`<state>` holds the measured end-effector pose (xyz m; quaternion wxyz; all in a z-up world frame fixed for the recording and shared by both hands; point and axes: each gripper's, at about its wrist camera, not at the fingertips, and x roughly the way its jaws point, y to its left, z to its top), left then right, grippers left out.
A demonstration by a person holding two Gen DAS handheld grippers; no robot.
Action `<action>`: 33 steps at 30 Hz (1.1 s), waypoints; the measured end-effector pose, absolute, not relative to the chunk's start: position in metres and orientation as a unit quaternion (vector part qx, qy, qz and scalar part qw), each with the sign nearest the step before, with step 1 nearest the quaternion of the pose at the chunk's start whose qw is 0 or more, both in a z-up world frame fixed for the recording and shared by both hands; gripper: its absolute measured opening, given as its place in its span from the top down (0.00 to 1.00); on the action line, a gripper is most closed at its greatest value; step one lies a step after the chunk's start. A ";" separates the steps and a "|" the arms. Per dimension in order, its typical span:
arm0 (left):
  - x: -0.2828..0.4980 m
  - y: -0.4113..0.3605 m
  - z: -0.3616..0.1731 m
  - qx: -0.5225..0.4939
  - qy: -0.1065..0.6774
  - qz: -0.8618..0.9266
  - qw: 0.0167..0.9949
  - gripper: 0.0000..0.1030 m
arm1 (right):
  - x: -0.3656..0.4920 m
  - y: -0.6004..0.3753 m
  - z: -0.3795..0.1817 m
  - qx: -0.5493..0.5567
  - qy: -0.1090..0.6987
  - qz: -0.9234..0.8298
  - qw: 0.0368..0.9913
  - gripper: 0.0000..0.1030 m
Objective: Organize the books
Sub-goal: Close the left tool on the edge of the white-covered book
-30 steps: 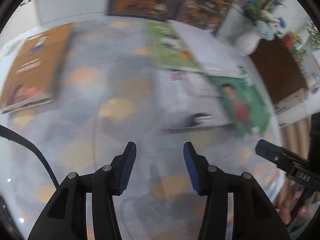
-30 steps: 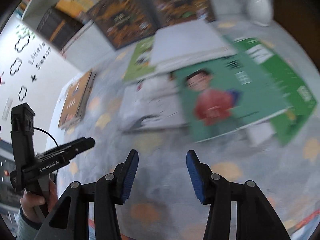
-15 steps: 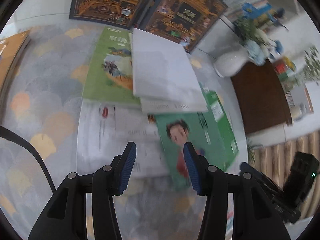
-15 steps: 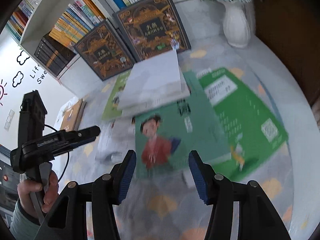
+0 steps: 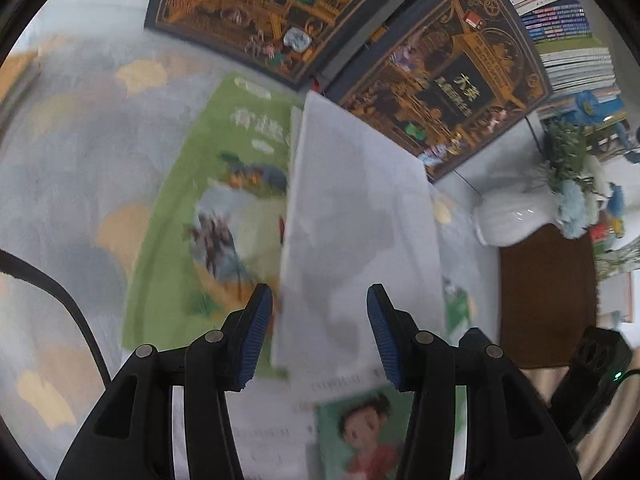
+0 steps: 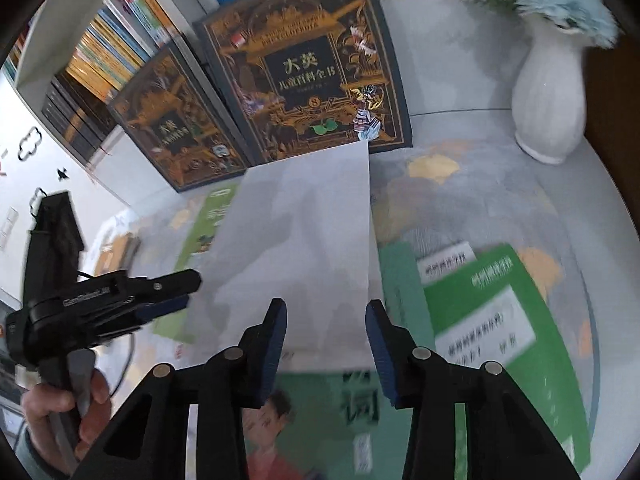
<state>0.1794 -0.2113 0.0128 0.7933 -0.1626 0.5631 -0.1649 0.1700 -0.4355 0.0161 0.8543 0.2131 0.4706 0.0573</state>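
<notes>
Books lay scattered on a grey rug (image 5: 72, 184) while both grippers hung over the white one.

Left gripper (image 5: 320, 332) had its jaws apart with nothing between the pads; right gripper (image 6: 326, 340) had just been closing its jaws, yet they stood apart and empty. White book (image 6: 304, 232) lay on top, overlapping a light-green book (image 5: 208, 208) on 1 side and a green book with a child on its cover (image 6: 288, 420) nearer the cameras. 2 dark ornate volumes (image 6: 312, 64) leaned against the bookshelf (image 6: 116, 52); a white vase (image 6: 548, 92) stood beside them.
</notes>
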 end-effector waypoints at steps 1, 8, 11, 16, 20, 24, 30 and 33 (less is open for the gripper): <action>0.181 -0.214 0.013 -0.153 0.555 -0.160 0.802 0.55 | 0.177 -0.433 0.012 0.209 0.474 0.054 0.854 0.61; 0.190 -0.230 0.005 -0.118 0.564 -0.173 0.798 0.54 | 0.199 -0.408 -0.001 0.182 0.493 0.108 0.844 0.60; 0.188 -0.222 0.007 -0.133 0.561 -0.182 0.797 0.54 | 0.205 -0.398 0.000 0.148 0.496 0.096 0.850 0.61; 0.188 -0.208 0.008 -0.153 0.562 -0.184 0.792 0.54 | 0.189 -0.432 0.001 0.209 0.474 0.037 0.855 0.60; 0.184 -0.210 0.007 -0.157 0.563 -0.200 0.786 0.54 | 0.185 -0.446 -0.010 0.261 0.481 0.053 0.835 0.60; 0.183 -0.214 0.004 -0.158 0.564 -0.205 0.784 0.54 | 0.187 -0.440 -0.015 0.267 0.490 0.079 0.826 0.60; 0.185 -0.213 0.004 -0.165 0.560 -0.206 0.786 0.54 | 0.198 -0.429 -0.012 0.235 0.498 0.075 0.831 0.55; 0.180 -0.212 0.008 -0.144 0.552 -0.196 0.798 0.54 | 0.200 -0.401 -0.002 0.138 0.507 0.082 0.847 0.53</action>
